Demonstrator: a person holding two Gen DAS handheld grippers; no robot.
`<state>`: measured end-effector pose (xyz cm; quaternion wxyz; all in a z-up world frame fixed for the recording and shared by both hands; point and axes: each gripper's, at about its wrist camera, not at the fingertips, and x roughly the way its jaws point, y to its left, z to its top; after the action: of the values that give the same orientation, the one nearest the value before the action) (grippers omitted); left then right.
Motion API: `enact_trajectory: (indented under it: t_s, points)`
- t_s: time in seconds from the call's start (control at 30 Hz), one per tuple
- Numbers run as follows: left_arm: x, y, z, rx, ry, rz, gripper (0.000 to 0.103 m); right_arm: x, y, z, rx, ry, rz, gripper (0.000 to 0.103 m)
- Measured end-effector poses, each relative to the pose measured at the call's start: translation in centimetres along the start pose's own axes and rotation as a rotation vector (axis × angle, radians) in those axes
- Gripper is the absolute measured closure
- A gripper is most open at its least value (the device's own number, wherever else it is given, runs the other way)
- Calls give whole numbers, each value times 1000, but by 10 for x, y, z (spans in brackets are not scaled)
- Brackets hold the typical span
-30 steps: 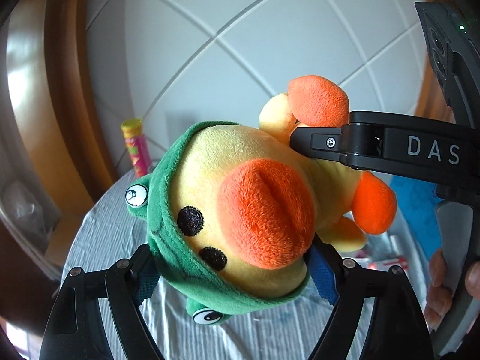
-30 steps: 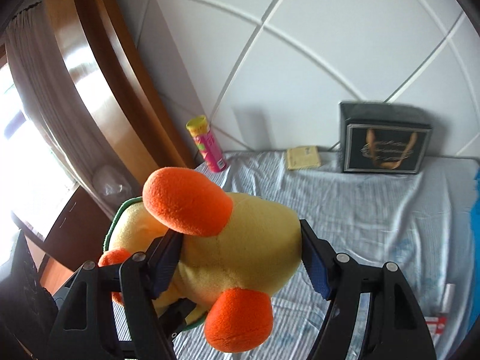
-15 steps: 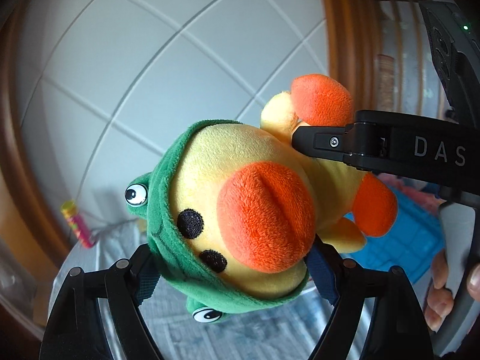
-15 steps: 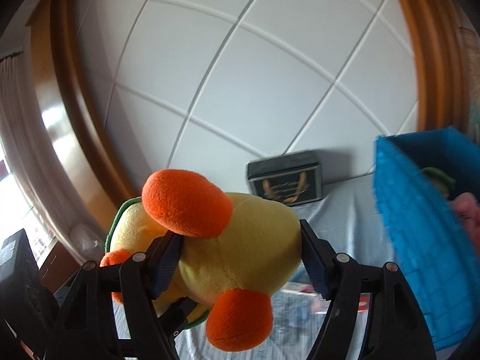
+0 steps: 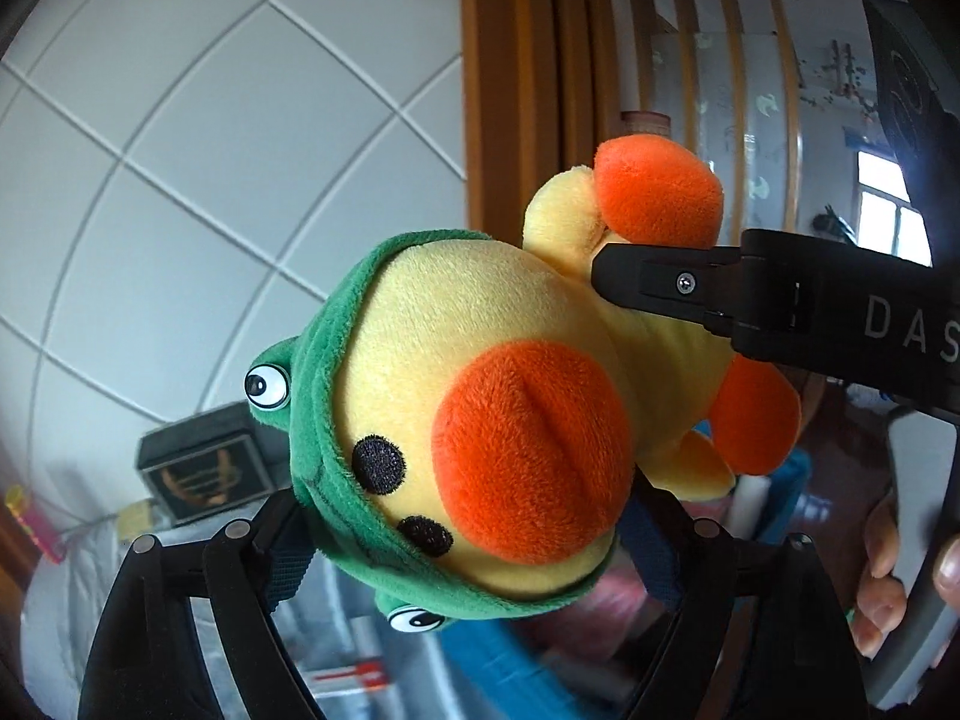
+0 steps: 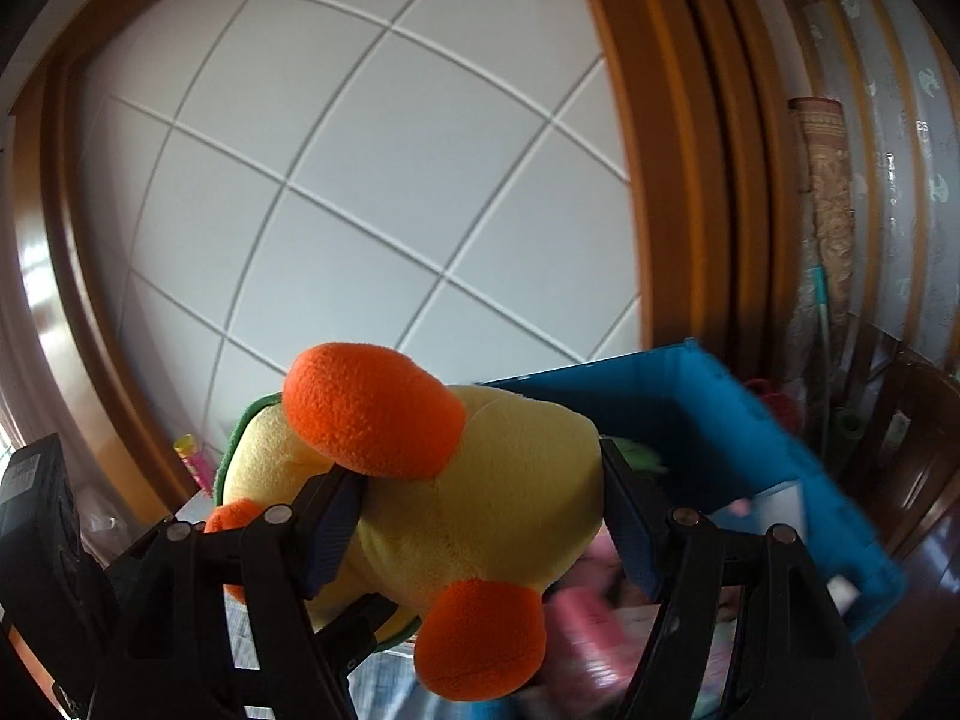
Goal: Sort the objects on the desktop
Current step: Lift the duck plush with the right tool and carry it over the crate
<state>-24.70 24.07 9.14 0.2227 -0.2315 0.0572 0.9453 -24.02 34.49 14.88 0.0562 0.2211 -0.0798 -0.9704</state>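
Both my tongs pinch the plush duck [image 5: 480, 420]: left tongs [image 5: 468, 546] on its head, right tongs [image 6: 480, 516], lettered "DAS", on its body, above blue bin [image 6: 750, 420].

a dark box [image 5: 207, 468] stands against the white panelled wall [image 6: 360, 180], beside wooden trim [image 6: 654, 150].

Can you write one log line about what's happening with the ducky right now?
left gripper: shut on plush duck head | right gripper: shut on its body | duck: held in air | blue bin: open, just behind
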Motion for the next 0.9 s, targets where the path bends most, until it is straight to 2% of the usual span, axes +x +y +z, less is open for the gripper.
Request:
enact_trajectory:
  t_s: [0.07,0.23,0.37,0.43,0.6,0.67,0.77,0.9]
  points:
    - [21,-23,5,0,24,-8,15,1,-39,10,14,14,-15,31]
    - [52,-83,17,18,74,-7,14,13,-106,16,72,44,-1,31]
    - [74,-99,12,17,101,-8,9,16,-144,19,107,62,16,30]
    - [80,-102,10,10,114,1,5,21,-160,18,121,59,19,24]
    - [93,-107,7,-16,144,36,1,32,-179,15,151,111,-25,6]
    - [98,-105,6,-46,163,34,1,31,-187,12,171,93,-33,2]
    - [103,-98,6,-62,179,48,1,35,-200,11,203,101,-28,0]
    - [106,-96,6,-56,184,63,1,35,-200,8,182,110,-45,0]
